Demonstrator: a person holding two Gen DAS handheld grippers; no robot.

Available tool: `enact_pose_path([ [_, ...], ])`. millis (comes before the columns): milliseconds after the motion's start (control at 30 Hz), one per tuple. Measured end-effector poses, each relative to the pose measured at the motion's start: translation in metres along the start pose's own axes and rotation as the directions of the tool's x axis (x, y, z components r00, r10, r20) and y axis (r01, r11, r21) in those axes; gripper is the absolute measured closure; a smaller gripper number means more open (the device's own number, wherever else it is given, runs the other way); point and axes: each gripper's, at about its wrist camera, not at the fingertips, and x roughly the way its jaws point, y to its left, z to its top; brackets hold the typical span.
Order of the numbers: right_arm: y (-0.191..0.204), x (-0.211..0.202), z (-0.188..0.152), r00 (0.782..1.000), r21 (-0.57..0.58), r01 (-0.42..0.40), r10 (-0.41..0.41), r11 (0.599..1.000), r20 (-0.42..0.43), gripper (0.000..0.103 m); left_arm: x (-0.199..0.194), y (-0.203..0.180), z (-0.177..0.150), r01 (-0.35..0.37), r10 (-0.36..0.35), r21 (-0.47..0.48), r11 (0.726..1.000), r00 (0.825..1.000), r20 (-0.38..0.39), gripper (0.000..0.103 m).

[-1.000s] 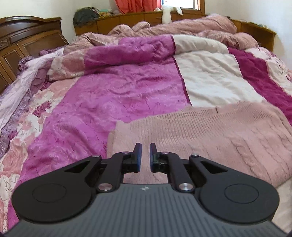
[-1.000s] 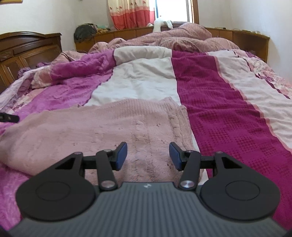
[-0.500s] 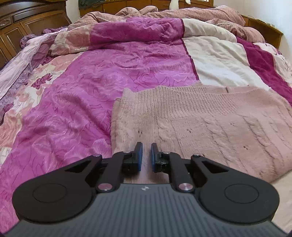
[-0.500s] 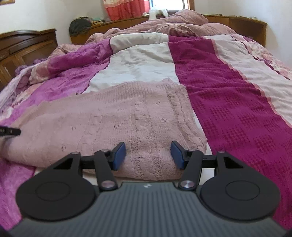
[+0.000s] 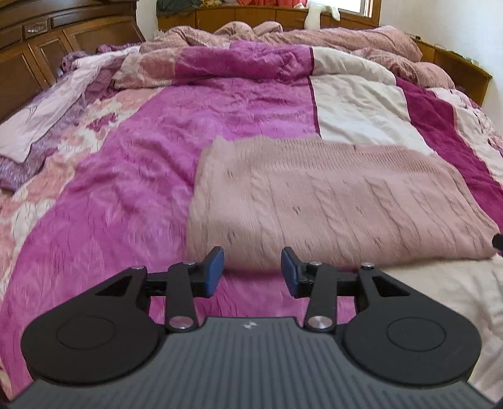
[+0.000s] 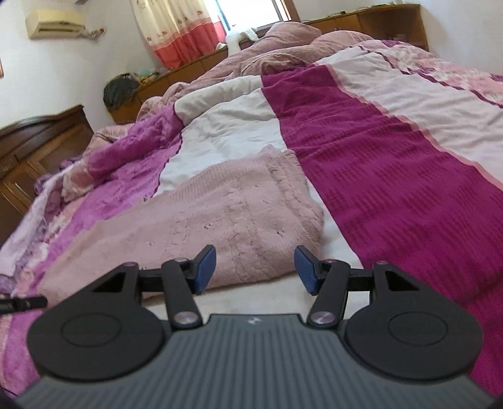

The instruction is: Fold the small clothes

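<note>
A folded pink knit sweater (image 5: 330, 201) is laid flat on the bedspread (image 5: 132, 195), near the front edge of the bed. The left gripper (image 5: 252, 272) is parked just short of its near edge, jaws opening, nothing pinched between them. The right gripper (image 6: 255, 270) is held apart too, nothing gripped, at the sweater's near right corner.

Magenta/cream quilt (image 5: 239, 103), wood headboard (image 5: 63, 34), curtain (image 6: 179, 31), AC unit (image 6: 53, 19).

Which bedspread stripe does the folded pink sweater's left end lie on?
The bright magenta stripe; the sweater also covers cream, while the darker crimson stripe stays bare.
</note>
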Motion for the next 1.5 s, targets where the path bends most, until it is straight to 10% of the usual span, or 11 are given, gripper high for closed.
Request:
enact_pose_path([
  [700, -0.089, 0.054, 0.026, 0.969, 0.315, -0.215, 0.243, 0.924, -0.053, 0.034, 0.002, -0.020, -0.005, -0.057, 0.054, -0.070, 0.996, 0.998, -0.044, 0.054],
  [1233, -0.020, 0.020, 0.015, 0.933, -0.180, -0.357, 0.358, 0.917, -0.024, 0.036, 0.014, -0.035, -0.013, -0.047, 0.045, -0.028, 0.998, 0.997, -0.070, 0.054],
  [1500, -0.025, 0.020, 0.025, 0.938, -0.188, -0.338, 0.347, 0.922, 0.014, 0.036, 0.013, -0.035, -0.015, -0.042, 0.040, -0.027, 0.999, 0.996, -0.076, 0.054],
])
